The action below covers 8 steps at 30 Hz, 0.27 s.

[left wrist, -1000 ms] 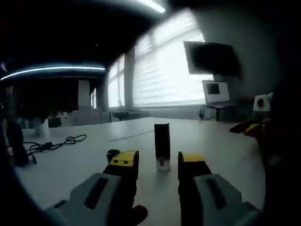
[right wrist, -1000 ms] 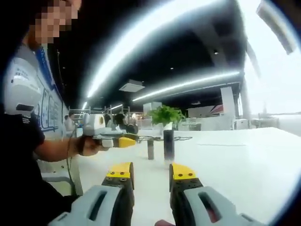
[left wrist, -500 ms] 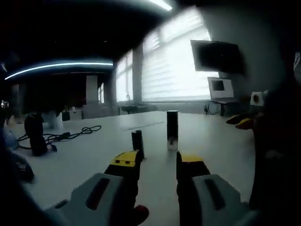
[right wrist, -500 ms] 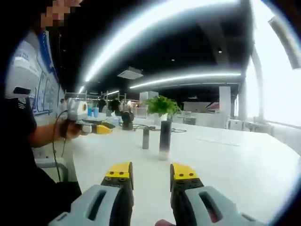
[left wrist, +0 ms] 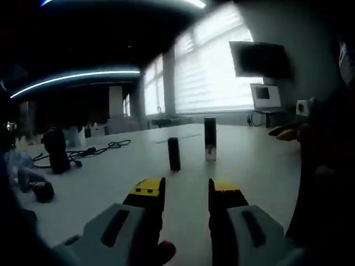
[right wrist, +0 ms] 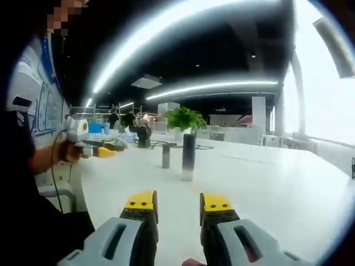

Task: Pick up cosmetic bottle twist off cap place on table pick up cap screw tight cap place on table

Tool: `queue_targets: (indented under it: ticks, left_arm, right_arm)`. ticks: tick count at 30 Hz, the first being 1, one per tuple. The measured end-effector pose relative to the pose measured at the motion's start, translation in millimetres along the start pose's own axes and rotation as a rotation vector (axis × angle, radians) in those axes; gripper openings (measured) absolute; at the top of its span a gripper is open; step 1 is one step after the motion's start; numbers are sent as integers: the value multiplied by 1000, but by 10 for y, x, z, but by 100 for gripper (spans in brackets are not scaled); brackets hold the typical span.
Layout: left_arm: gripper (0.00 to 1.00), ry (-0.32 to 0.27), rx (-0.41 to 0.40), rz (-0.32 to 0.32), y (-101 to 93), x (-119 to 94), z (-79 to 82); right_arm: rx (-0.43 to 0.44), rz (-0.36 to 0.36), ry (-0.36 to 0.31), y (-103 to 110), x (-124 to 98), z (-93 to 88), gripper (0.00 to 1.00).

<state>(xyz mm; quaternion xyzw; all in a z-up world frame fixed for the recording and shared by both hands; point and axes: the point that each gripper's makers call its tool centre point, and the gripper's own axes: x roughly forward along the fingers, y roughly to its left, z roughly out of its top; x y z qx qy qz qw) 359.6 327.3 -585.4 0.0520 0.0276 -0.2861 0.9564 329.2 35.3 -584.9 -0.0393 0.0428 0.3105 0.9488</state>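
Tall dark cylindrical cosmetic bottle [left wrist: 210, 138] stands upright on white tabletop [left wrist: 111, 177]; short dark cylindrical cap [left wrist: 174, 154] stands just beside it, apart. Left hand-held gripper [left wrist: 184, 191] and right hand-held gripper [right wrist: 176, 202]: jaws parted, holding nothing, both short of the bottle.

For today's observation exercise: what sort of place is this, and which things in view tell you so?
Probably an open-plan office or lab: a long white table, a wall-mounted dark screen beside wide bright windows with blinds, and a green potted plant with desks behind it.
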Motion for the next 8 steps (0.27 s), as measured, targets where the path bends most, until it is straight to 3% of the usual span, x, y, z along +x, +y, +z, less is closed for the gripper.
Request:
queue_targets:
  ticks: [8]
  left_arm:
    - [22, 20, 17, 3, -12, -29, -105]
  right_arm:
    - [16, -1, 17, 3, 27, -90, 24]
